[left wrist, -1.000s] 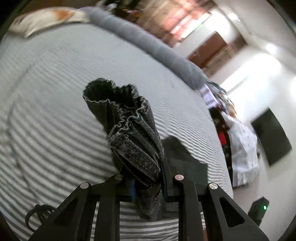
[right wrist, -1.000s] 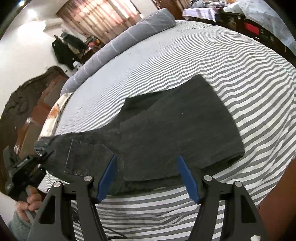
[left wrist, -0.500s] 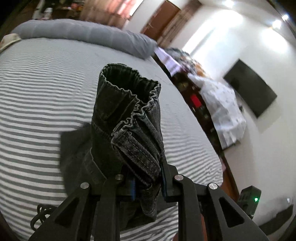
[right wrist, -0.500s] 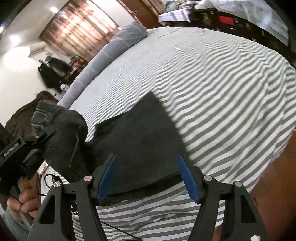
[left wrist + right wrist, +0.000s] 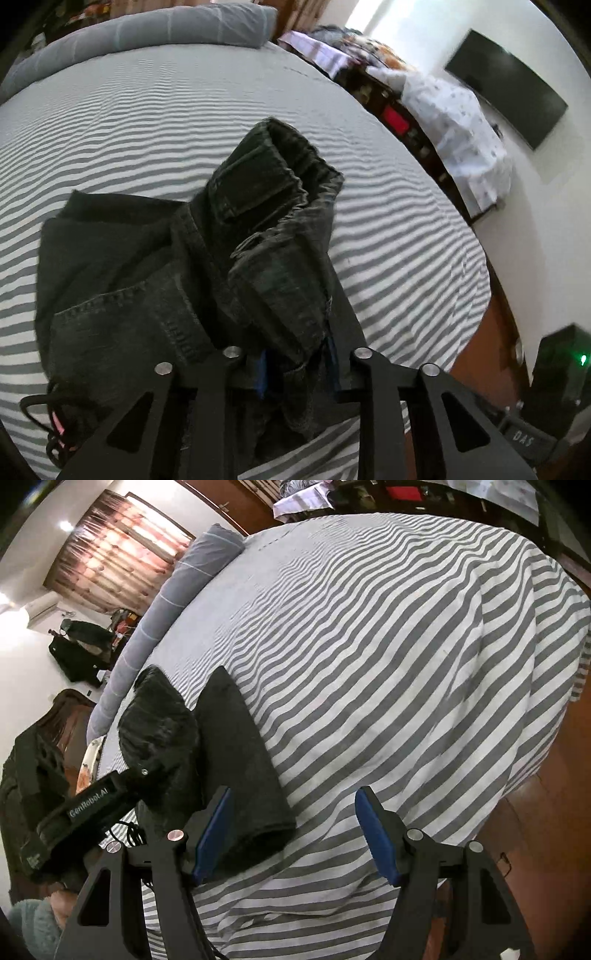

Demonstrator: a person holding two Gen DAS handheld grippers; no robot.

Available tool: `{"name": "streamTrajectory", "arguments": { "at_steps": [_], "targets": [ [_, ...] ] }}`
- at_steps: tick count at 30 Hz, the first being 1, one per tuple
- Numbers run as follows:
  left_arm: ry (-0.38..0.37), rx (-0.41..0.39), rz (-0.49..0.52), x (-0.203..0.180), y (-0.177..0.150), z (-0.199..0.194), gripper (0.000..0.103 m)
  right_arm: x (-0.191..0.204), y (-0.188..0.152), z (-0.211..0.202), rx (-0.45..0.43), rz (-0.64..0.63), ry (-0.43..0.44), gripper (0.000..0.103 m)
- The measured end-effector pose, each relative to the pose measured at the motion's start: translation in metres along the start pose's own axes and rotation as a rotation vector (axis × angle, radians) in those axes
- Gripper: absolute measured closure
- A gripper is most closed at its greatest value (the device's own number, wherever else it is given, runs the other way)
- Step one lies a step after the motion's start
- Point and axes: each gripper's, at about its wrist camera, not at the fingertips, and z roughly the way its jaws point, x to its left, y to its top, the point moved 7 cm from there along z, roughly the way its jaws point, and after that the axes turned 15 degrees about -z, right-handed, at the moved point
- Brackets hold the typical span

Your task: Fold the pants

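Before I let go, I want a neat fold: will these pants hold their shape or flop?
Likely flop: the pants sag in soft folds below the left hand-held gripper. The bunched waistband looks thick, so probably heavy and slow to slide.

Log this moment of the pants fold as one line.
left gripper: shut on pants waistband, raised | right gripper: open, empty | bed: rest of pants

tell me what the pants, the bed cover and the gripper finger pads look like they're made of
Pants: likely black denim, matte and faded, with visible seams, a patch pocket and a gathered waistband.
Bed cover: soft woven fabric, probably cotton, grey and white stripes, lightly wrinkled.
Right gripper finger pads: blue, smooth, looks like rubber or plastic; which one is unclear.
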Motion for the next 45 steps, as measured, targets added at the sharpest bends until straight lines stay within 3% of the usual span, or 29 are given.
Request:
{"name": "streamTrajectory", "arguments": {
  "at_steps": [4, 10, 12, 19, 26, 28, 29, 31, 37, 42, 45],
  "targets": [
    [-0.034, 0.019, 0.008, 0.002, -0.004, -0.006, 0.052, 0.0, 0.003, 0.0, -0.008, -0.012, -0.006, 0.037],
    [-0.046, -0.027, -0.006, 0.031, -0.008, -0.057, 0.046, 0.026, 0.009, -0.007, -0.03, -0.088, 0.005, 0.038],
    [-0.018, -0.057, -0.016, 0.048, -0.01, -0.071, 0.043, 0.043, 0.013, -0.006, -0.038, -0.138, 0.02, 0.04],
    [0.162, -0.121, -0.048, 0.119, -0.013, -0.099, 0.042, 0.098, 0.026, 0.026, -0.003, -0.266, 0.053, 0.053],
    [0.195, -0.106, -0.065, 0.138, -0.018, -0.087, 0.042, 0.098, 0.044, 0.07, 0.055, -0.283, -0.059, 0.057],
    [0.199, -0.1, -0.065, 0.138, -0.019, -0.08, 0.042, 0.095, 0.047, 0.079, 0.072, -0.274, -0.074, 0.064],
    [0.201, -0.094, -0.067, 0.138, -0.02, -0.078, 0.042, 0.093, 0.047, 0.08, 0.079, -0.274, -0.082, 0.082],
    [0.198, -0.081, -0.075, 0.137, -0.021, -0.073, 0.042, 0.093, 0.05, 0.074, 0.07, -0.28, -0.091, 0.091],
    [0.166, -0.102, -0.056, 0.128, -0.019, -0.078, 0.042, 0.096, 0.055, 0.02, -0.048, -0.282, -0.076, 0.093],
    [0.174, -0.048, -0.053, 0.129, -0.028, -0.061, 0.042, 0.065, 0.032, 0.038, 0.03, -0.217, -0.126, 0.093],
    [0.22, -0.028, 0.014, 0.128, -0.036, -0.045, 0.042, 0.054, 0.023, 0.055, 0.067, -0.214, -0.156, 0.093]
  ]
}}
